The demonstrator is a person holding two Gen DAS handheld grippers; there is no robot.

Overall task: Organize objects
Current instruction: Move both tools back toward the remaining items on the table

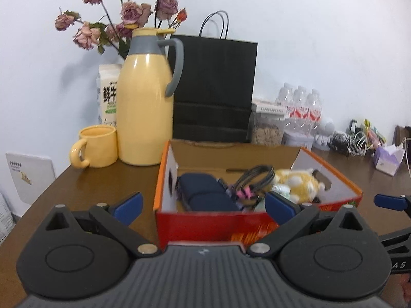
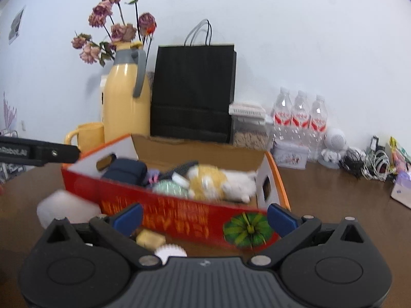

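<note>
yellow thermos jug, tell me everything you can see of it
The yellow thermos jug is tall and glossy, plastic by the look, with a grey collar and a grey handle curving down its right side, and a yellow lid on top. It stands upright on the brown table, lid closed. A matching yellow mug sits right against its left side, a black paper bag stands just behind to the right, and dried roses rise behind it.

Bright even light, soft wall shadows, blurred foreground, fisheye-bent dark corners.

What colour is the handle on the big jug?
Grey, on a yellow jug; clearest in the left wrist view.
</note>
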